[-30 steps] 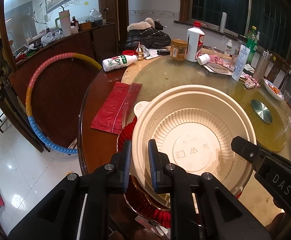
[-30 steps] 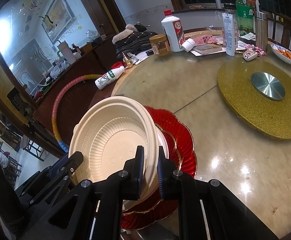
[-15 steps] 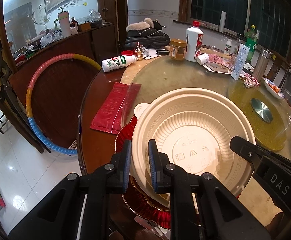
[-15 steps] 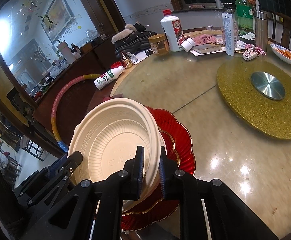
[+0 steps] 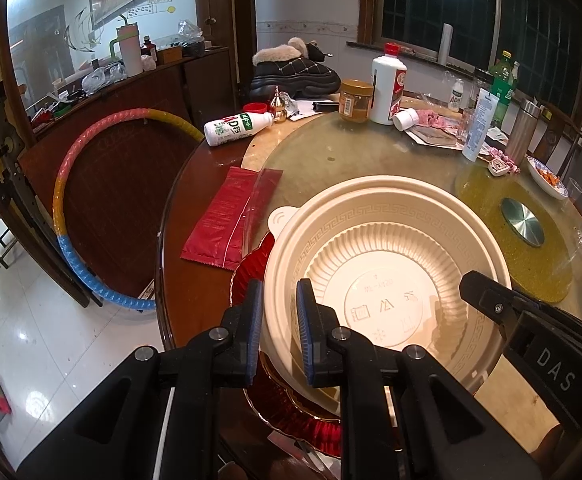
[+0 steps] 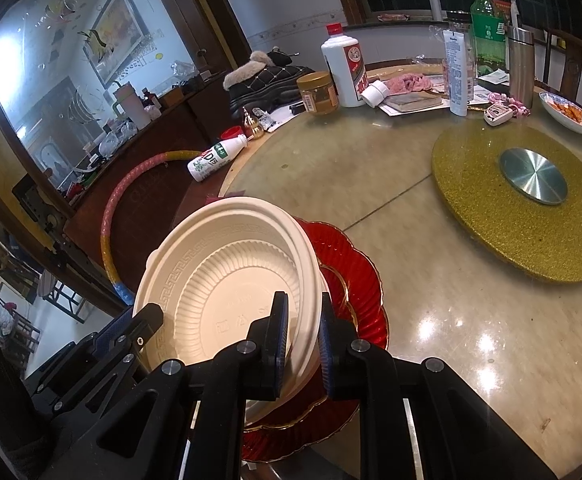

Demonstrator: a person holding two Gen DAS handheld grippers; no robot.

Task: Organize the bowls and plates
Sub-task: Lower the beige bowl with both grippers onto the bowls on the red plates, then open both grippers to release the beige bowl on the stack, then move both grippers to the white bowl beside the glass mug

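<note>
Cream ribbed bowl (image 5: 383, 276) with key-pattern rim, clamped by left gripper (image 5: 278, 332) and right gripper (image 6: 301, 344), above red plate (image 6: 351, 280).

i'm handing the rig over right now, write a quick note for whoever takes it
Left gripper: shut on the near-left rim of the cream bowl.
Right gripper: shut on the same bowl's rim at the opposite side.
The bowl is tilted over the red plates stacked near the table edge; whether its underside touches them cannot be told.
Done: bowl gripped by both grippers.
Left: set it where it belongs and let go. A small dish with food sits at the far right.
</note>
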